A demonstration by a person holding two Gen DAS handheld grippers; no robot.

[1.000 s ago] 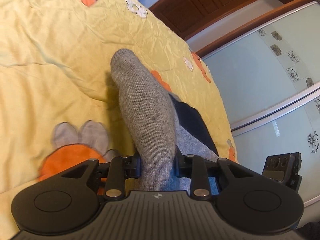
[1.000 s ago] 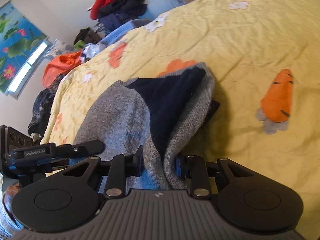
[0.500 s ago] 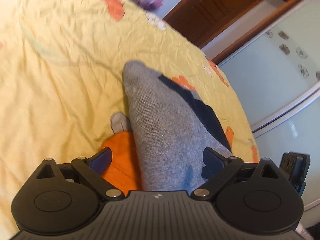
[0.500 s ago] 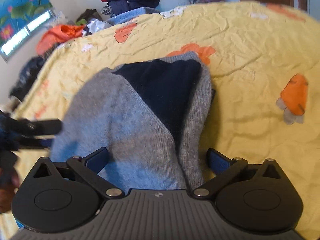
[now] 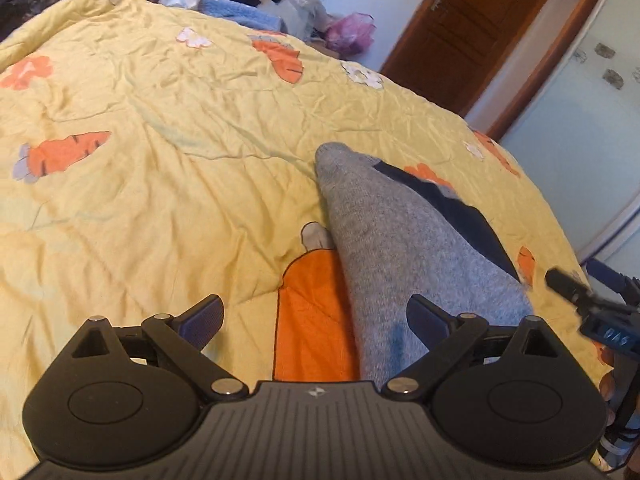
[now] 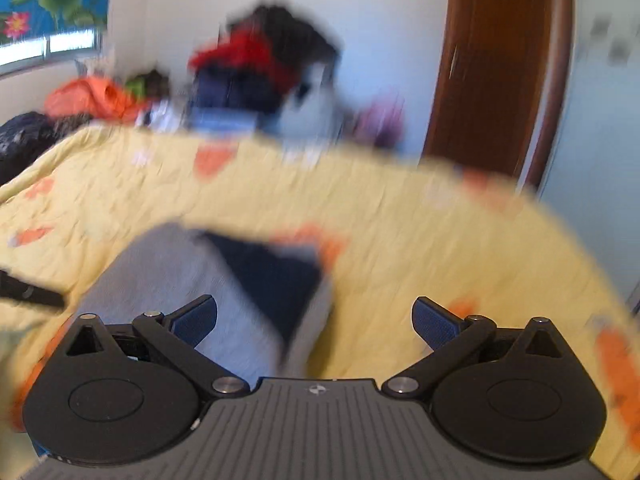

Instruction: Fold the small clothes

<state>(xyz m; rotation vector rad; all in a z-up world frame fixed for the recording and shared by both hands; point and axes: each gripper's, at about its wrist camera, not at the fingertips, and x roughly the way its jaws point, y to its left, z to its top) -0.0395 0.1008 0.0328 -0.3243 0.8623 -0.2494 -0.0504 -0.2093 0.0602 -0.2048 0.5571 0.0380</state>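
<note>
A small grey knit garment (image 5: 396, 248) with a dark navy panel (image 5: 464, 216) lies folded on the yellow quilt (image 5: 160, 200). My left gripper (image 5: 316, 320) hovers at its near end, jaws wide open, the cloth lying loose below and between the pads. In the blurred right wrist view the same garment (image 6: 168, 280) and its navy panel (image 6: 276, 276) lie ahead and to the left. My right gripper (image 6: 316, 320) is open wide with nothing pinched. Part of the right gripper (image 5: 600, 312) shows at the left view's right edge.
The quilt carries orange carrot prints (image 5: 316, 320) and white flowers. A heap of clothes (image 6: 264, 68) sits beyond the bed's far edge. A brown wooden door (image 5: 472, 32) and a pale sliding wardrobe panel (image 5: 580, 152) stand at right.
Both grippers were shut on the garment's near edge, then opened wide and let it go. Both have drawn back and tilted up, so more of the bed and room shows.
</note>
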